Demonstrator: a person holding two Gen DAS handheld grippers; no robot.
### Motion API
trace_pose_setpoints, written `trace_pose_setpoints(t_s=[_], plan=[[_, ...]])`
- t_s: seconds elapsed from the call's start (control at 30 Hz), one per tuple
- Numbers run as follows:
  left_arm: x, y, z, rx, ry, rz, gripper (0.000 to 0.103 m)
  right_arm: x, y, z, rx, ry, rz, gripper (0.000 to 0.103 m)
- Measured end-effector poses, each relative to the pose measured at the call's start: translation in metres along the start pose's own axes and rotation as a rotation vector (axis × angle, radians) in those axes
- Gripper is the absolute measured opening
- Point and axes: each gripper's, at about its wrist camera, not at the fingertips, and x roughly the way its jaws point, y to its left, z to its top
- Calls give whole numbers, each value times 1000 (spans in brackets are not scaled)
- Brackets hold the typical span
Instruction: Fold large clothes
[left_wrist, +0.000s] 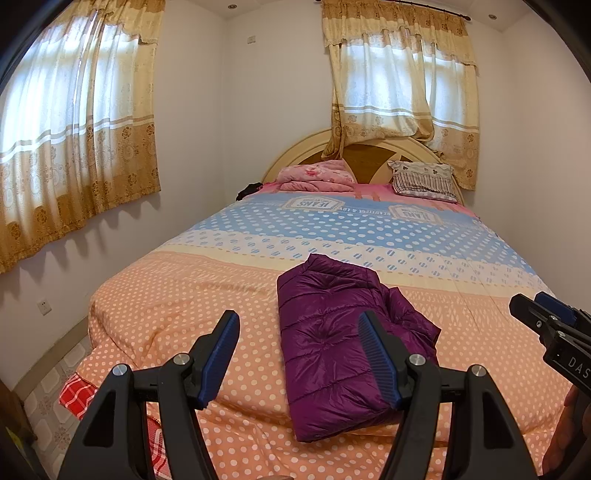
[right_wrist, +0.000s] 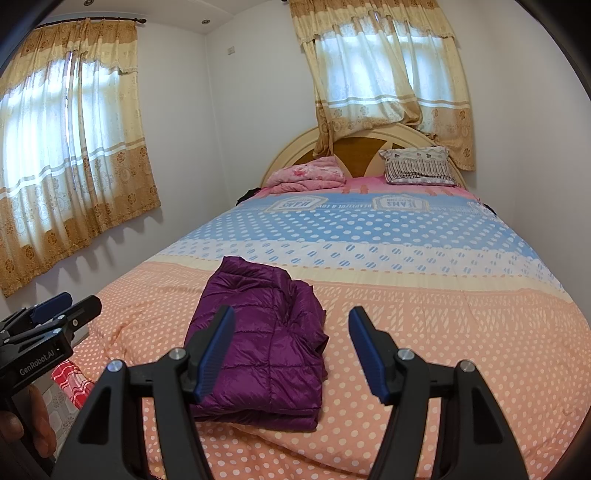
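Note:
A purple quilted puffer jacket lies folded into a long rectangle on the orange dotted bedspread, near the bed's foot. It also shows in the right wrist view. My left gripper is open and empty, raised above the bed just left of the jacket. My right gripper is open and empty, raised over the jacket's right edge. The right gripper shows at the right edge of the left wrist view. The left gripper shows at the left edge of the right wrist view.
A pink folded blanket and a patterned pillow lie by the headboard. A red checked cloth hangs off the bed's left foot corner over the tiled floor. Curtained windows are on the left and back walls.

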Motion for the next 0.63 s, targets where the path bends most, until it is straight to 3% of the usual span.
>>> trace_pose_setpoints(t_s=[0.63], plan=[[1,0,-1,9,-17,25,67,-2,5,-4,-3,3,2,67]])
